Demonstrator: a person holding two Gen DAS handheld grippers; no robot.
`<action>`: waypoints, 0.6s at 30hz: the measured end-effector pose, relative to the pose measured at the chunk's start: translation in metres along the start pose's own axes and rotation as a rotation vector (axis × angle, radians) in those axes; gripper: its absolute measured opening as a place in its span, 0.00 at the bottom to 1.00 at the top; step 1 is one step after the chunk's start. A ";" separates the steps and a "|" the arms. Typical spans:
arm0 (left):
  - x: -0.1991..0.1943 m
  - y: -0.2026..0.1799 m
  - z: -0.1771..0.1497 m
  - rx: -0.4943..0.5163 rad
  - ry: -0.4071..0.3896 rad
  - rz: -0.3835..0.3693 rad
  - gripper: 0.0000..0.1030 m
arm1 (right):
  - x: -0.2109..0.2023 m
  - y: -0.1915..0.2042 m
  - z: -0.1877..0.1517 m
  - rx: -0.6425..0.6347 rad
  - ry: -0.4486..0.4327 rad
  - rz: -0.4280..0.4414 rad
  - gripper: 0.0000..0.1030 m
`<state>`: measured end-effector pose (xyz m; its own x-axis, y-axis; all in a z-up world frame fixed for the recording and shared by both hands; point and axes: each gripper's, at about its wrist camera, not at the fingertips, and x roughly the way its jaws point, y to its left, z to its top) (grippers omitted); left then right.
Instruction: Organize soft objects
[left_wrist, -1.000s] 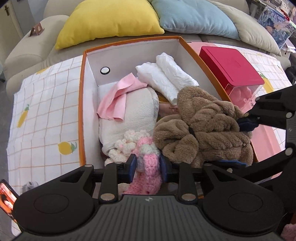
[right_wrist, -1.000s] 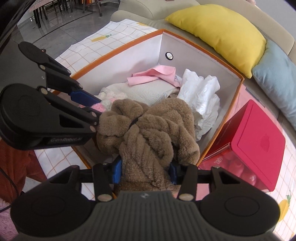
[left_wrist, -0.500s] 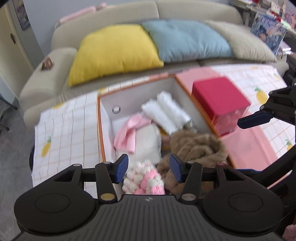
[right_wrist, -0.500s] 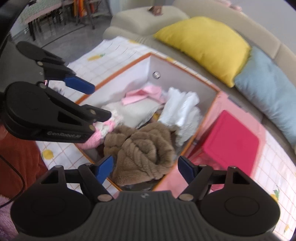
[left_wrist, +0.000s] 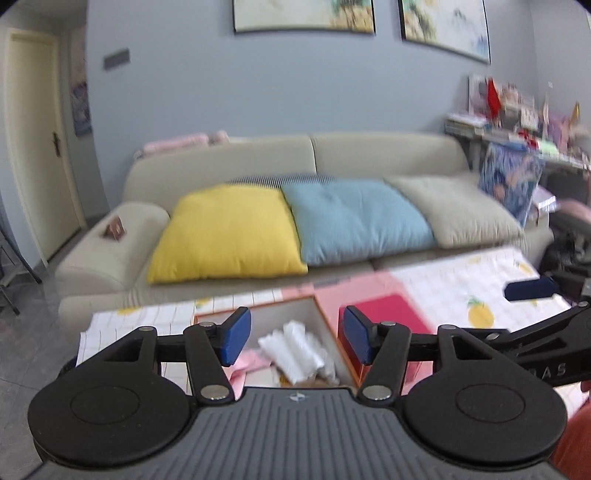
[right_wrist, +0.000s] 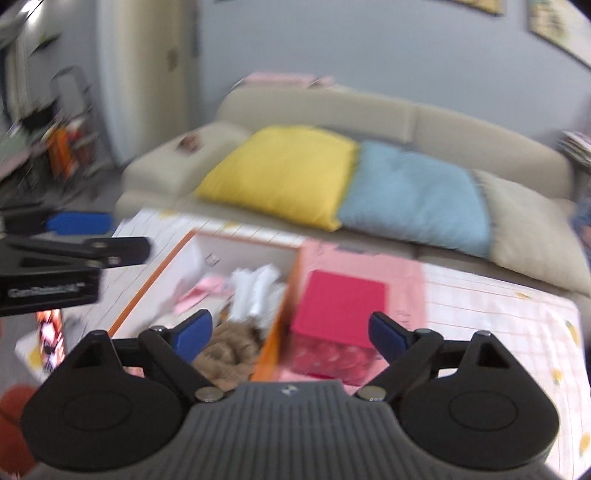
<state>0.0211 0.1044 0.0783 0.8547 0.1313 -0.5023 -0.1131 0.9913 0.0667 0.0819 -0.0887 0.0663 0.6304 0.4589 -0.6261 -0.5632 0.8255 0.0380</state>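
Grippers both hang above the box (right_wrist: 295, 280) with nothing in them; the left gripper (left_wrist: 294, 339) has its jaws parted and empty, and the right gripper (right_wrist: 291, 332) stands spread wider, also empty. Most of the tidying looks done, I'd judge; inside the box lie white rolled cloths (left_wrist: 295, 350), a pink cloth (right_wrist: 203, 291) towards its left wall, and a brown fluffy throw (right_wrist: 229, 354) at its near end, heaped against the orange rim. Whether anything soft is left outside the box I cannot tell from here; the near part of the table is hidden behind the grippers. Just to the right of the box sits a red lidded bin (right_wrist: 340, 302), shut. Box and bin rest on a checked tablecloth (left_wrist: 461, 288) printed with fruit; beyond the box a beige sofa (left_wrist: 369, 155) carries a yellow cushion (left_wrist: 229, 232), a blue cushion (left_wrist: 354, 221) and a grey cushion (left_wrist: 458, 214); framed pictures hang on the blue-grey wall.
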 end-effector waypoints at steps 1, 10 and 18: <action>-0.005 -0.004 -0.001 -0.002 -0.023 0.002 0.71 | -0.007 -0.004 -0.003 0.032 -0.021 -0.018 0.87; -0.029 -0.041 -0.031 -0.005 -0.097 0.053 0.87 | -0.051 -0.020 -0.045 0.238 -0.127 -0.141 0.93; -0.013 -0.050 -0.072 -0.068 0.056 0.078 0.87 | -0.053 -0.013 -0.091 0.233 -0.074 -0.191 0.94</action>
<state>-0.0208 0.0529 0.0192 0.8124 0.2064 -0.5454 -0.2143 0.9755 0.0500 0.0069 -0.1541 0.0279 0.7555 0.3035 -0.5807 -0.2982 0.9484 0.1077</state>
